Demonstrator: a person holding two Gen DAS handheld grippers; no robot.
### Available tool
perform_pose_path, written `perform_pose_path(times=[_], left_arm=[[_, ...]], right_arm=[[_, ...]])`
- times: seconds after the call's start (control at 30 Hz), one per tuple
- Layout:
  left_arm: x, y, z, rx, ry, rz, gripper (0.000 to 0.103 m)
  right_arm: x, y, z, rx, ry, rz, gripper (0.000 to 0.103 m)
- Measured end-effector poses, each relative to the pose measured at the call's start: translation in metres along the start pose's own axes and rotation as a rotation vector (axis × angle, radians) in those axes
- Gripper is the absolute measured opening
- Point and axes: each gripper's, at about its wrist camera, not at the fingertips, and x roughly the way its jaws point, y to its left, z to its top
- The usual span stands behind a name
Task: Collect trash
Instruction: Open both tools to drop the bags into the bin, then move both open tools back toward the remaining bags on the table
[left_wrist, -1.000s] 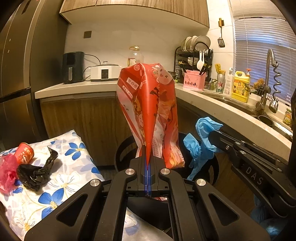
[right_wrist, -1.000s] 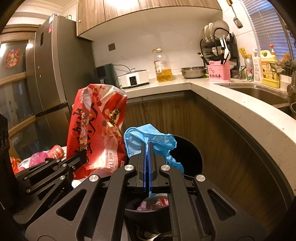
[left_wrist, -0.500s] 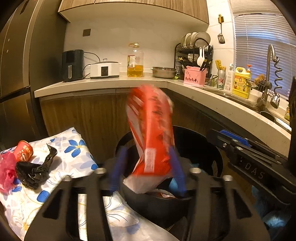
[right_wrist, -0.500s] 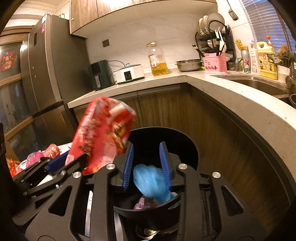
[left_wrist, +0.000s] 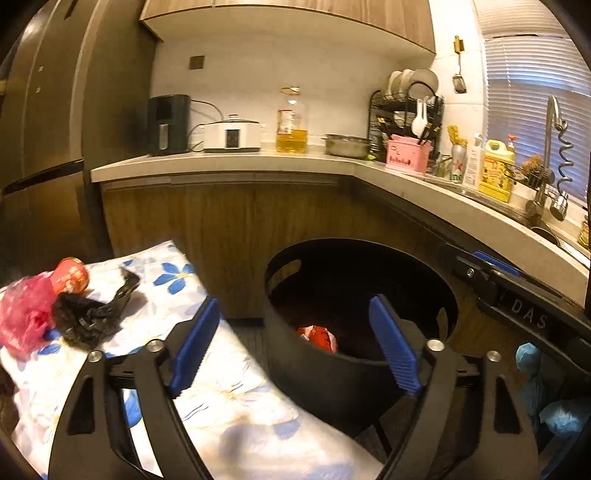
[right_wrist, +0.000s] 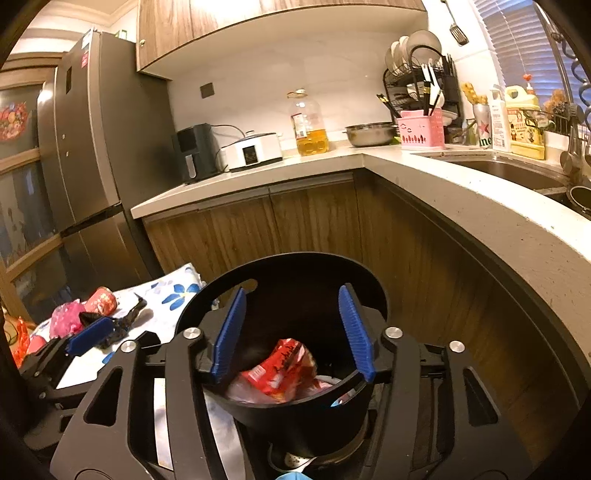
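**Both loads dropped, more litter waiting on the cloth**

Kitchen counters wrapped around us, and below them the black bin stood on the floor just beside the flowered cloth. We held our left gripper over the near rim with its jaws wide apart and nothing between them; they had just been opening. Our right gripper hung above the bin mouth, its jaws also parted and empty, also just opening. The red snack bag lay inside the bin on other rubbish.

We judged the drop step finished for this pair of items. Three pieces were left on the cloth, well apart from the bin: a crumpled black bag, a pink bag touching it, and a small red cup just behind. The next move, as we read it, called for swinging the open left gripper over to that cluster and closing on the black bag, which looked soft and likely to bunch under the pads.
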Motion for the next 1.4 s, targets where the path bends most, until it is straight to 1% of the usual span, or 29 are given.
perform_pose_path(times=[0.1,0.17,0.27,0.33,0.43,0.63,0.93,1.4], left_arm=[[-0.011,0.007,-0.003,-0.007,-0.009,0.039,0.086],[-0.019,0.013,-0.005,-0.015,-0.012,0.077,0.087],[-0.03,0.024,-0.009,-0.041,-0.014,0.112,0.09],[-0.039,0.033,-0.011,-0.064,-0.016,0.137,0.095],[-0.053,0.042,-0.015,-0.08,-0.035,0.183,0.096],[-0.078,0.06,-0.022,-0.1,-0.051,0.246,0.096],[-0.11,0.087,-0.036,-0.137,-0.065,0.322,0.096],[-0.151,0.14,-0.058,-0.197,-0.073,0.468,0.096]], right_arm=[[-0.005,0.006,-0.003,-0.011,-0.002,0.001,0.061],[-0.009,0.011,-0.006,-0.014,-0.002,0.005,0.066],[-0.016,0.021,-0.011,-0.028,-0.001,0.011,0.074],[-0.02,0.028,-0.015,-0.041,-0.003,0.013,0.075],[-0.027,0.04,-0.021,-0.057,-0.005,0.017,0.079],[-0.039,0.064,-0.03,-0.084,-0.013,0.025,0.079],[-0.053,0.102,-0.046,-0.118,-0.013,0.068,0.079],[-0.052,0.167,-0.069,-0.164,0.004,0.174,0.079]])
